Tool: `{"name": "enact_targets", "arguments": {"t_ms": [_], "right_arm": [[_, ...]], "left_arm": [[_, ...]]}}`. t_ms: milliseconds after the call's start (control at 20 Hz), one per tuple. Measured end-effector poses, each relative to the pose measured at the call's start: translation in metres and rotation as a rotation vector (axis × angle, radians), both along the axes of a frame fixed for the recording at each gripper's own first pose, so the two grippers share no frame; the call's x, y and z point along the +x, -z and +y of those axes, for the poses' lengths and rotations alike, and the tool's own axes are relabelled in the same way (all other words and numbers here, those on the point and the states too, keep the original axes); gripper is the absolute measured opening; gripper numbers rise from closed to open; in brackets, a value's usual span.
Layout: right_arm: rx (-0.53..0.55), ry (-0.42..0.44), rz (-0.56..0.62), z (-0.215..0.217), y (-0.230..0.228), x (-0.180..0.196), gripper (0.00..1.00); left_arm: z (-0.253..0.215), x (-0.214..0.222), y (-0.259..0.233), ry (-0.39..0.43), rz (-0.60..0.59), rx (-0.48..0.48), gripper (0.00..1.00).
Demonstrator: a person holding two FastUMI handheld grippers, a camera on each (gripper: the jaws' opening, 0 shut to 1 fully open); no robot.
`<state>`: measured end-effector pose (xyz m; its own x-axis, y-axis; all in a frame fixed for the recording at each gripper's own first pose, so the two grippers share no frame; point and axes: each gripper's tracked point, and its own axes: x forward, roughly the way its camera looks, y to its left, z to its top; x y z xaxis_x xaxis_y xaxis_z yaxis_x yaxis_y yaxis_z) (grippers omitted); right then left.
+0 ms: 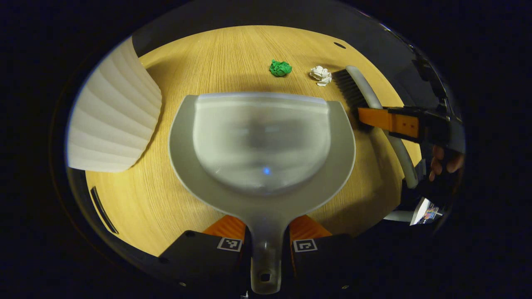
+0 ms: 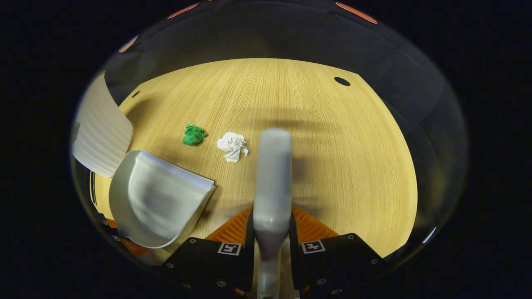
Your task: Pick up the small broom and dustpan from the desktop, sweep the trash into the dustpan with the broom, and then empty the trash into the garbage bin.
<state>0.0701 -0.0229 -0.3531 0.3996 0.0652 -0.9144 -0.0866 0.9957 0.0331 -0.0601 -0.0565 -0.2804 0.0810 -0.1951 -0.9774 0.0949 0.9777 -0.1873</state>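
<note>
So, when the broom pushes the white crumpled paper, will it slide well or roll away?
The white crumpled paper looks loosely wadded, so it is probably very light and may tumble or skip rather than slide. Its irregular folds likely stop it rolling far. The smooth wooden desktop gives little grip, so a gentle stroke of the broom should move it.

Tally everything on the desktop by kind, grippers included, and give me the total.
Paper wads: 2, green wad and white wad
Dustpan: 1
Broom: 1
Ribbed white bin: 1
Grippers: 2, left gripper and right gripper
Total: 7
</note>
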Motion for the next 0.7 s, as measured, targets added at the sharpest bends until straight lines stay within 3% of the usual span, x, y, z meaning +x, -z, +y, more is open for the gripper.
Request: {"name": "enact_targets", "arguments": {"t_ms": [50, 100, 150, 500, 700], "right_arm": [[0.015, -0.005, 0.009, -0.003, -0.001, 0.002, 0.43], [0.032, -0.013, 0.010, -0.005, -0.004, 0.007, 0.33], [0.043, -0.034, 0.015, -0.007, -0.007, 0.011, 0.31], [-0.053, -0.250, -0.029, -0.022, -0.025, 0.085, 0.30], [-0.041, -0.375, 0.042, -0.004, -0.004, 0.093, 0.30]], "left_arm": [[0.003, 0.003, -0.002, 0.028, -0.008, 0.000, 0.30], [0.006, 0.006, -0.007, 0.064, -0.018, -0.001, 0.30], [0.009, 0.011, -0.011, 0.103, -0.032, -0.003, 0.30], [0.021, 0.044, -0.015, 0.303, -0.022, -0.023, 0.30], [0.024, 0.048, -0.016, 0.381, 0.002, -0.021, 0.30]]}}
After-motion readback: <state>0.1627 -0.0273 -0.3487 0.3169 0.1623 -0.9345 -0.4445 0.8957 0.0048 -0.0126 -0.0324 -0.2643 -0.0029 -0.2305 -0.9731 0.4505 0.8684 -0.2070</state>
